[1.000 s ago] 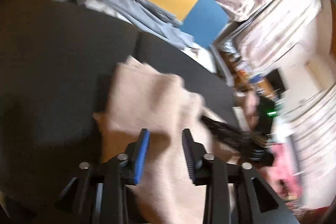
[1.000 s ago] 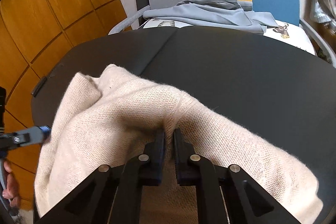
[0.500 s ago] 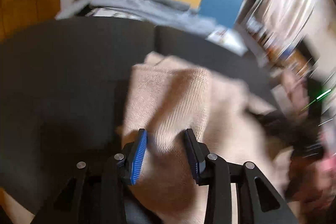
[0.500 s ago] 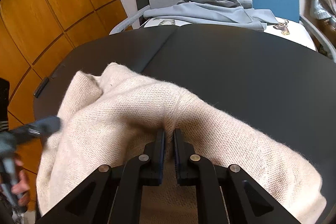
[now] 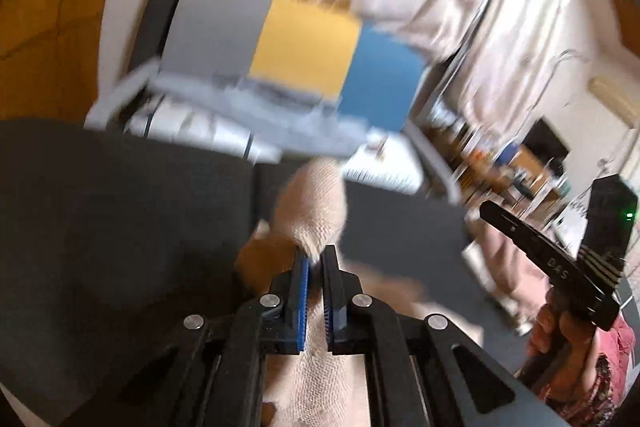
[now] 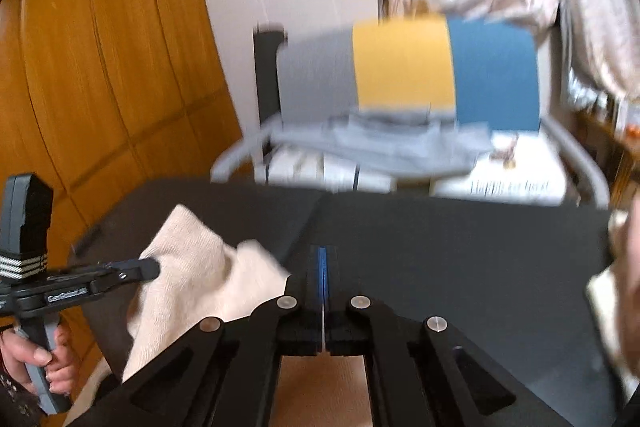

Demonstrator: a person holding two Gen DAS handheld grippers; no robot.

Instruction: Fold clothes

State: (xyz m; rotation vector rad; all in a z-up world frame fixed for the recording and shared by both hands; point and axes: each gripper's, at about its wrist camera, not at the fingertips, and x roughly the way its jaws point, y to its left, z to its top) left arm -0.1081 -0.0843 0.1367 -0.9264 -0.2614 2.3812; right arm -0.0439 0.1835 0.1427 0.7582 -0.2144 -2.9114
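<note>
The left gripper (image 5: 315, 261) has its jaws pinched on a fold of the cream knit sweater (image 5: 316, 205). A bunched end of the knit sticks up just past the tips, and more of it trails down between the fingers towards the bottom of the left wrist view. From the right wrist view the same gripper (image 6: 150, 267) comes in from the left edge, its tips buried in a raised peak of the sweater (image 6: 200, 267), with the person's left hand (image 6: 38, 363) wrapped around the handle below.

The right gripper (image 6: 323, 259) has its jaws closed flat, blue pads meeting. No cloth shows at the tips, but the knit lies directly beneath the fingers and runs off to the left of them; whether a thin layer is caught there cannot be told. In the left wrist view the right gripper's body (image 5: 552, 259) sits at the right edge, held by the right hand (image 5: 556, 323), its tips out of frame.

The sweater hangs over the dark tabletop (image 6: 460, 239). Beyond the tabletop stands a chair (image 6: 404, 67) with a grey, yellow and blue back and a grey garment (image 6: 400, 143) draped on its seat. Both views are motion-blurred.
</note>
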